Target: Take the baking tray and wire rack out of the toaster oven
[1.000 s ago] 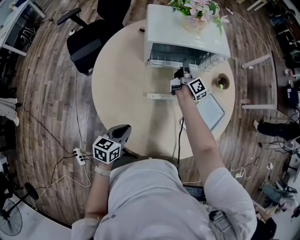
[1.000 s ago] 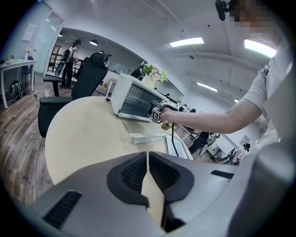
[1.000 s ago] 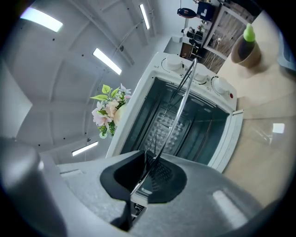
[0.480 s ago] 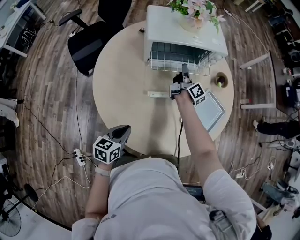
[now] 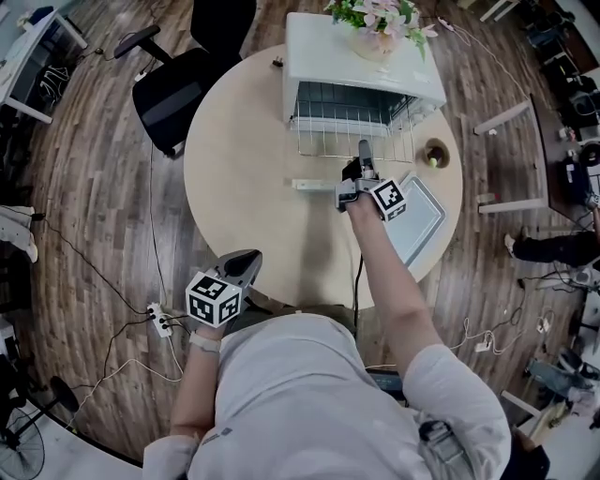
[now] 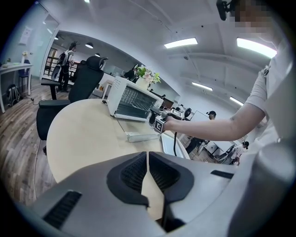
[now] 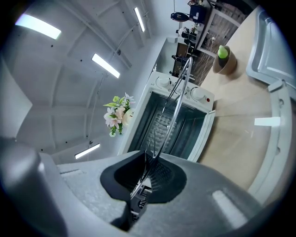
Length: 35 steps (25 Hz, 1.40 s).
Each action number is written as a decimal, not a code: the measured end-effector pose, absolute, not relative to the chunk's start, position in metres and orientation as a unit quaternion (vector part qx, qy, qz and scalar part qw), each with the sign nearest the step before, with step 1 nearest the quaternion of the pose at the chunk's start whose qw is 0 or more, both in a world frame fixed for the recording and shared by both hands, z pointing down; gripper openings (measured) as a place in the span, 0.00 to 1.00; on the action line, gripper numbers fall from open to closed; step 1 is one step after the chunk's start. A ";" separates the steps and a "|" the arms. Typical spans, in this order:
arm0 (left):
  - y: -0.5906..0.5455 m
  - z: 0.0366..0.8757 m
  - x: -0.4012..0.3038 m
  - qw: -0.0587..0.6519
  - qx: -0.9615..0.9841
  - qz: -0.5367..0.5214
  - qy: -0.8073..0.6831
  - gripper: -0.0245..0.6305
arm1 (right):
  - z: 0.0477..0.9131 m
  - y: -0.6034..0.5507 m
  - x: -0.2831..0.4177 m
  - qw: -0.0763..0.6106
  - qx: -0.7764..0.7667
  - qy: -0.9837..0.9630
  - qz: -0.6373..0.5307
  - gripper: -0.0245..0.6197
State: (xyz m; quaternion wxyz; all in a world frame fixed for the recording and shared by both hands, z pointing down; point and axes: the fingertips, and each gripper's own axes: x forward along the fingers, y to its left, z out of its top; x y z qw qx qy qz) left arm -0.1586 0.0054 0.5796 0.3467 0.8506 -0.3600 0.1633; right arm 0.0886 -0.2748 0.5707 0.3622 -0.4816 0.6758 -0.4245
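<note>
Wood-plank flooring surrounds a round beige table in the middle of the head view. Nearest the person, at lower left, the left gripper hangs by the table edge, jaws pressed together on nothing. Further up, right of centre, the right gripper is clamped on the front wire of the silver wire rack, which sticks partway out of the white toaster oven at the top of the frame. Just right of that gripper the pale grey rectangular baking tray lies on the table, already out and empty. Doing this pull well probably means keeping the rack flat and drawing it straight toward the body, so its sides slide free of the rails and clear the lowered glass door. Only the rack's rear part sits in the oven cavity. A small brown cup beside the oven holds something green; a pot of pink flowers stands on the oven roof.
</note>
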 end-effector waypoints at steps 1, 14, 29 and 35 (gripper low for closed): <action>0.007 0.579 -0.159 0.346 0.852 0.162 -0.359 0.04 | 0.571 -0.269 0.089 0.361 -0.482 0.676 -0.425 0.06; 0.021 0.578 -0.147 0.334 0.863 0.168 -0.339 0.04 | 0.595 -0.185 0.077 0.315 -0.460 0.696 -0.454 0.05; 0.075 0.577 -0.143 0.354 0.833 0.155 -0.395 0.04 | 0.616 -0.092 0.029 0.299 -0.386 0.684 -0.543 0.05; 0.120 0.578 -0.133 0.372 0.813 0.147 -0.423 0.04 | 0.611 -0.053 0.013 0.308 -0.332 0.680 -0.577 0.05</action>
